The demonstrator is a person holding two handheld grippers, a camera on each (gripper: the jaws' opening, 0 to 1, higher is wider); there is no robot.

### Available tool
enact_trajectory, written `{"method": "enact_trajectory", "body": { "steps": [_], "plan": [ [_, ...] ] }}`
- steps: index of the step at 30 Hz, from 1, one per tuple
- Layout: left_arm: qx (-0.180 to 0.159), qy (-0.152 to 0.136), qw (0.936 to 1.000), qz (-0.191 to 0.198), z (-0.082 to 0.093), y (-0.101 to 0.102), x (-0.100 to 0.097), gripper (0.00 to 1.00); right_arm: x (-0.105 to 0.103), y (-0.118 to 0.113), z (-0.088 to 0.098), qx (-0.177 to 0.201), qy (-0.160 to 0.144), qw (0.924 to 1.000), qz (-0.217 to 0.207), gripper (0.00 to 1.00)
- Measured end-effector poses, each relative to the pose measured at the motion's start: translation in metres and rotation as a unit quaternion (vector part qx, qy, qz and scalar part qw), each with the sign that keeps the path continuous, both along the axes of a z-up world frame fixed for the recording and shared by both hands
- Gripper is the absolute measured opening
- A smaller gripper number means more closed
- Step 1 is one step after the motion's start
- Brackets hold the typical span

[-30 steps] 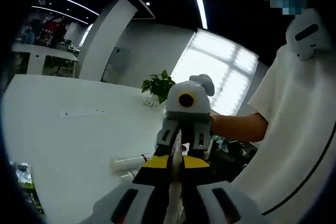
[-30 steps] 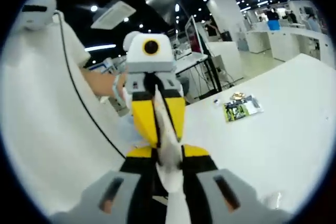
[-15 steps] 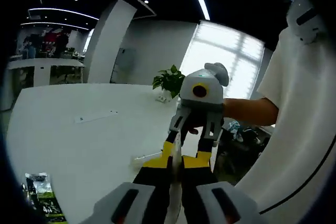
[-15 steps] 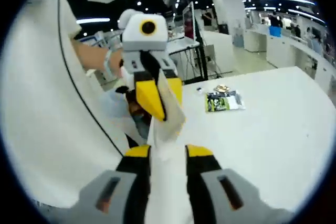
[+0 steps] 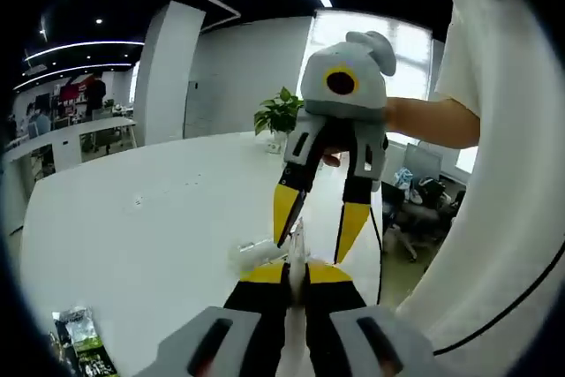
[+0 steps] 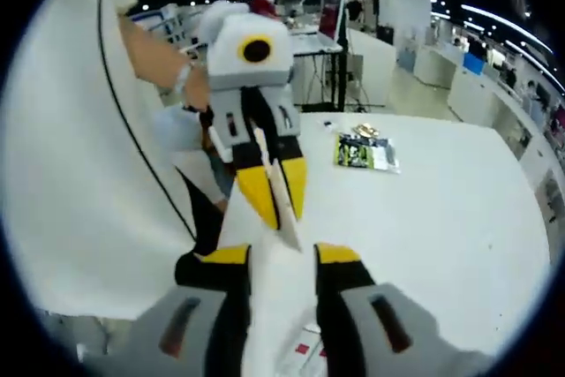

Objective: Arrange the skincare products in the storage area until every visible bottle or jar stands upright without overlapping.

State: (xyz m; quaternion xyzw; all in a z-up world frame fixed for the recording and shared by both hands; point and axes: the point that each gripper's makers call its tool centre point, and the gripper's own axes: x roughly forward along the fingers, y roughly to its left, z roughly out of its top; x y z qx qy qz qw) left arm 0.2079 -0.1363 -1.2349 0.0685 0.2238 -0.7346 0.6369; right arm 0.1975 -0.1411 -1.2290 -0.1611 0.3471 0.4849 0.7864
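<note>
A thin, flat white piece [image 6: 287,225], seen edge-on, stood pinched between the closed jaws of the left gripper [image 6: 275,211], lifted above the worktop; what kind of product it was could not be told. A white tube [image 5: 253,251] lay on its side on the worktop. A green sachet [image 6: 363,153] lay flat, well apart from them, a small gold-coloured item [image 6: 365,131] just beside it.
</note>
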Motion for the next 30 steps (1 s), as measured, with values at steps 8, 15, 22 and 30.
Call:
{"method": "enact_trajectory", "body": {
  "steps": [8, 15, 22, 30],
  "plan": [
    [-0.04, -0.014, 0.9986, -0.032, 0.006, -0.014, -0.018, 0.04, -0.007, -0.01, 0.007, -0.031, -0.024, 0.9992, 0.008, 0.05],
    [-0.046, -0.031, 0.9977, -0.038, 0.002, -0.013, -0.022, 0.06, -0.012, -0.006, 0.012, -0.057, -0.028, 0.9978, 0.018, 0.0],
    [-0.038, -0.053, 0.9973, -0.034, -0.006, -0.011, -0.02, 0.08, -0.01, -0.003, 0.004, -0.096, -0.037, 0.9939, 0.04, 0.0],
    [0.0, -0.056, 0.9981, -0.028, -0.022, -0.01, -0.02, 0.1, -0.01, -0.003, -0.01, -0.098, -0.034, 0.9937, 0.043, 0.01]
  ]
}}
